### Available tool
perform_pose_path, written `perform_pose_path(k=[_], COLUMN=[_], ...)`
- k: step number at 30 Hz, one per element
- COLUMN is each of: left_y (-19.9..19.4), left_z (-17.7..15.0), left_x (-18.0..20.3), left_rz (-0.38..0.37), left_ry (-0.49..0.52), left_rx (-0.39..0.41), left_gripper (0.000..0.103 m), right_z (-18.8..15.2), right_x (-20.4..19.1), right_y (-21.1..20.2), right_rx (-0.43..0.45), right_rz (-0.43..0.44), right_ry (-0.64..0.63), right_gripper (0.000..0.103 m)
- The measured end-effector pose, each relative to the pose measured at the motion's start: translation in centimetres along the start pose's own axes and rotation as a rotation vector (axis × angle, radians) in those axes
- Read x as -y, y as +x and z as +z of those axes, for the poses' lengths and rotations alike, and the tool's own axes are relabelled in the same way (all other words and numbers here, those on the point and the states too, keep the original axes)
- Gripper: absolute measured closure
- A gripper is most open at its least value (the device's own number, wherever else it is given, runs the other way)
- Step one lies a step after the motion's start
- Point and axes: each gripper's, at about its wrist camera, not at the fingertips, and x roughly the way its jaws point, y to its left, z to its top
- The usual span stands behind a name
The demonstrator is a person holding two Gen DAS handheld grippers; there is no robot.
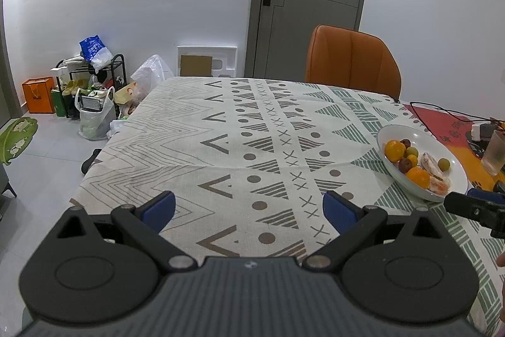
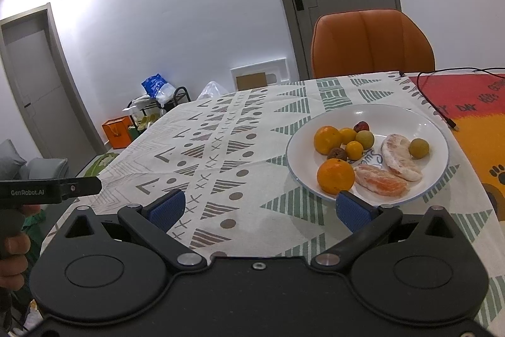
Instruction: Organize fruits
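A white plate (image 2: 423,122) on the patterned tablecloth holds oranges (image 2: 335,176), small yellow and green fruits (image 2: 418,148), dark red fruits (image 2: 361,126) and peeled pomelo segments (image 2: 398,160). My right gripper (image 2: 259,207) is open and empty, just in front of the plate's near rim. My left gripper (image 1: 248,210) is open and empty over bare cloth, left of the plate (image 1: 394,131). The right gripper's side shows at the right edge of the left wrist view (image 1: 473,209); the left gripper's side shows at the left of the right wrist view (image 2: 50,190).
An orange chair (image 2: 372,43) stands at the table's far side. A black cable (image 2: 432,103) lies on a red and orange mat (image 2: 473,116) right of the plate. A glass (image 1: 496,153) stands on that mat. Bags and a shoe rack (image 1: 91,78) are on the floor to the left.
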Motion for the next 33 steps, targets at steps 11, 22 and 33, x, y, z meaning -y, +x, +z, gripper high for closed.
perform_pose_path(k=[11,22,33], left_y=[-0.03,-0.03,-0.1], left_z=[-0.02,-0.05,-0.13], left_x=[0.02,0.06,0.06], left_rz=[-0.001,-0.001,-0.003], left_ry=[0.0,0.002,0.003], left_rx=[0.001,0.002,0.002], left_gripper=[0.004,0.004,0.004], right_z=[0.0,0.01,0.04], right_x=[0.16,0.18,0.23], right_y=[-0.05,-0.05,-0.15], right_rx=[0.002,0.0,-0.001], right_rz=[0.001,-0.001,-0.003], right_ry=[0.002,0.003,0.006], right_gripper=[0.0,0.0,0.0])
